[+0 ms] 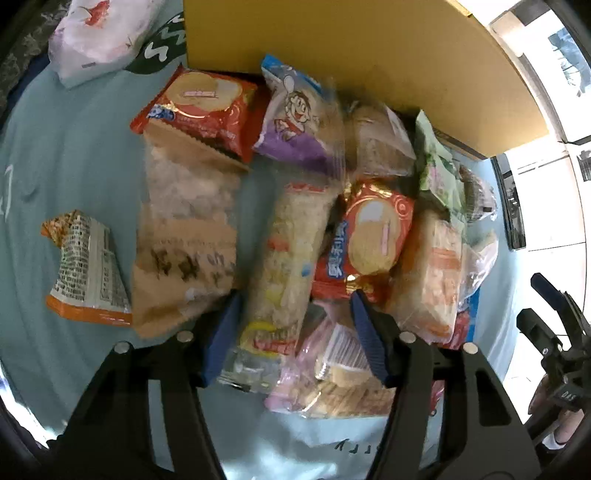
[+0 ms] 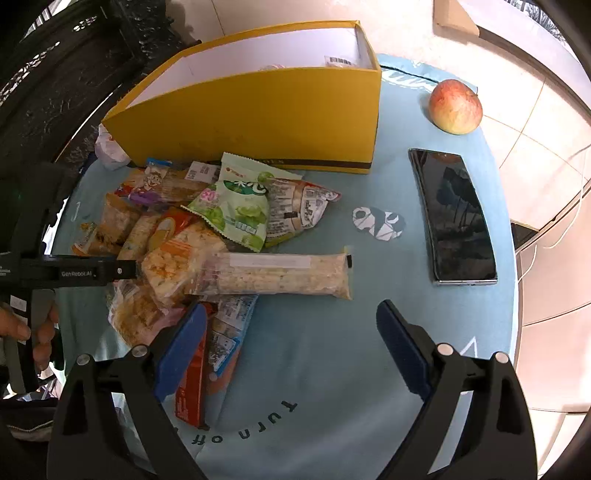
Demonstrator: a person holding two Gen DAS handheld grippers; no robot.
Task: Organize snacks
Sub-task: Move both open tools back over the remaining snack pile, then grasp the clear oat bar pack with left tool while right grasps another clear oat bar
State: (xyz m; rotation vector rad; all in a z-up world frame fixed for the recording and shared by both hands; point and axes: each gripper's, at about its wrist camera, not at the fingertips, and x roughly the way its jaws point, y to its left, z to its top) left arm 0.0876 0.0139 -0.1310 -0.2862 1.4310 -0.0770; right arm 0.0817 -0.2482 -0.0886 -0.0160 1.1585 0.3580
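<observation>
A pile of snack packets (image 1: 280, 206) lies on a light blue cloth in front of a yellow box (image 1: 332, 48). My left gripper (image 1: 295, 332) is open just above the pile, its jaws on either side of a long clear rice-cracker pack (image 1: 288, 258); a red biscuit pack (image 1: 369, 236) lies by the right jaw. In the right wrist view the pile (image 2: 192, 236) sits left of centre before the open yellow box (image 2: 258, 110). My right gripper (image 2: 291, 343) is open and empty over bare cloth, below a long clear cracker pack (image 2: 277, 275).
An apple (image 2: 456, 107) and a black phone (image 2: 456, 218) lie on the right of the round table. A crumpled white wrapper (image 2: 109, 146) sits left of the box. An orange-edged packet (image 1: 86, 273) lies apart at left. A white floral bag (image 1: 99, 33) lies beyond.
</observation>
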